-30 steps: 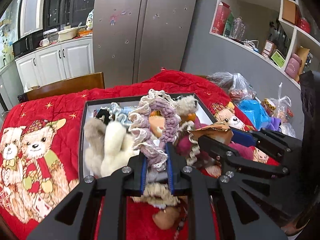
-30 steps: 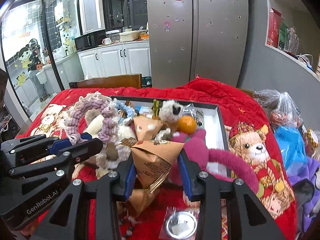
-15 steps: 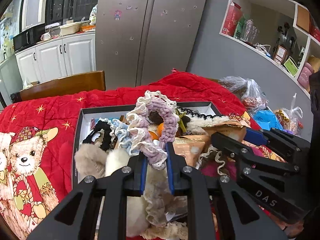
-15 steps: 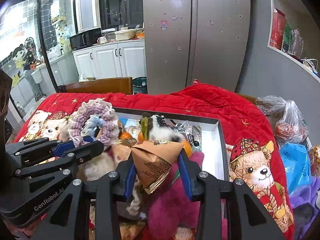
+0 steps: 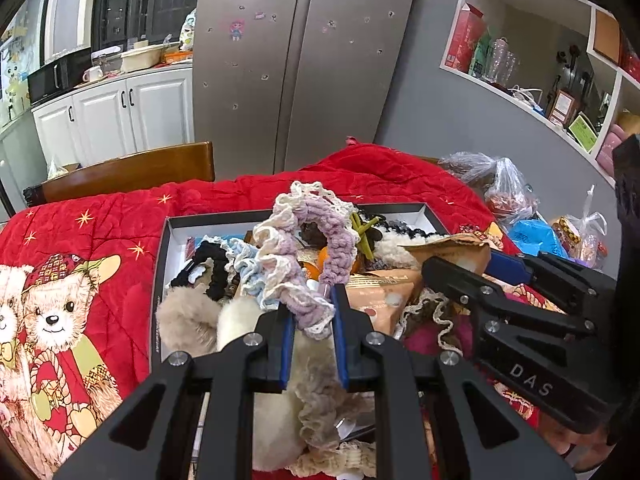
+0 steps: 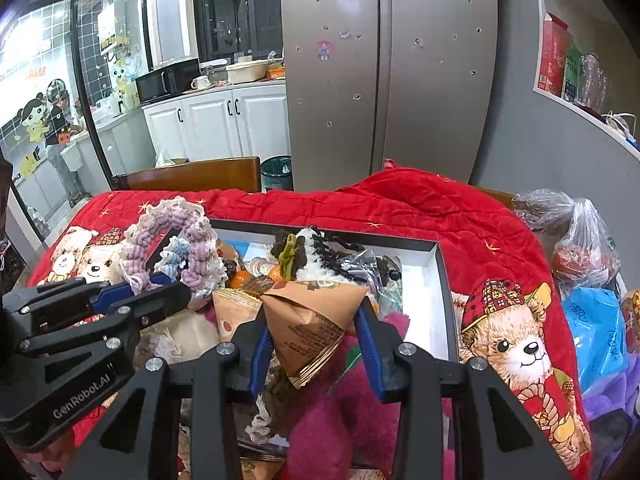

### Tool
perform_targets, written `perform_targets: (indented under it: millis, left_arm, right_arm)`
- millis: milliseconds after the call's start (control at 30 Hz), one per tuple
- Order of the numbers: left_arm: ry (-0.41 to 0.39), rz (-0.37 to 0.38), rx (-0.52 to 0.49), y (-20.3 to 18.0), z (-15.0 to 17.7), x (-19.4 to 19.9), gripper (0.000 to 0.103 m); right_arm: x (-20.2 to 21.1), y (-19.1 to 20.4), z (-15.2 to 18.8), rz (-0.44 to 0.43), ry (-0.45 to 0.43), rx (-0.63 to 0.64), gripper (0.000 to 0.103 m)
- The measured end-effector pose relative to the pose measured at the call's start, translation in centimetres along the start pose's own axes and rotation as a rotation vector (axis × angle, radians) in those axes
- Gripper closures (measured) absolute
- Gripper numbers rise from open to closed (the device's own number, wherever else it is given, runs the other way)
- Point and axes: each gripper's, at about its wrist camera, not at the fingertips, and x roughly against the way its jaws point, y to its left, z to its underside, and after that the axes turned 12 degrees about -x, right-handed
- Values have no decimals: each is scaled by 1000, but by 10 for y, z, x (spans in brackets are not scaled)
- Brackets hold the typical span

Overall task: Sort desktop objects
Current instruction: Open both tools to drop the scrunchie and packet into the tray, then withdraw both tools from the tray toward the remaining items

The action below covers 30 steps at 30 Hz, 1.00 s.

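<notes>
A crocheted scrunchie (image 5: 306, 256), lilac with cream frills, is pinched at its near edge by the left gripper (image 5: 310, 312), whose blue pads are nearly closed on the yarn. The ring is stood upright on edge, its opening faced toward the camera, its top tilted slightly far-left.

A brown triangular snack packet (image 6: 314, 322) is clamped in the right gripper (image 6: 316, 328), the jaws set partly apart against its two sides. Its tapered tip is pointed down and toward the camera, the broad edge lying left to right at the top.

Both items are held above a black-rimmed tray (image 6: 444, 280), which is filled with plush toys, hair ties and an orange fruit (image 5: 322, 266). The tray is seen resting on a red bear-print quilt (image 5: 100, 248).
</notes>
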Motion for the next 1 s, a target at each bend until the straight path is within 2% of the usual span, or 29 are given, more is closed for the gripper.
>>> perform_targets:
  millis: [133,167,233,300,333,400,500,667,1000]
  left_arm:
    - [7,-20,18,4,0,0,83]
    - [6,-19,21,5,0,1,79]
    - [1,-13,22,5,1,4,65]
    - [-3,-40,14,3,1,7,55]
    - [-3,-56,11,3,1,9,52]
    - [-6,-68,20,6,0,11,38]
    - [-20,-72,30,10,0,16,26]
    - [-19,-100,5,9,-1,20,22]
    - [-19,-84,-24,-1,-3,21,22]
  right_arm:
    - [3,-2,-2,-3,-19,-24,61]
    - [6,-2,-3,-5,-27,-27,60]
    - [11,-2,-4,5,-39,-31,42]
    - [19,1,-4,13,-76,-20,33]
    - [21,3,-4,15,-86,-13,32]
    - [25,6,-5,29,-95,-2,32]
    - [30,3,-8,23,-106,-11,31]
    - [33,-3,-10,18,-109,-30,29]
    - [37,-6,-9,9,-105,-36,29]
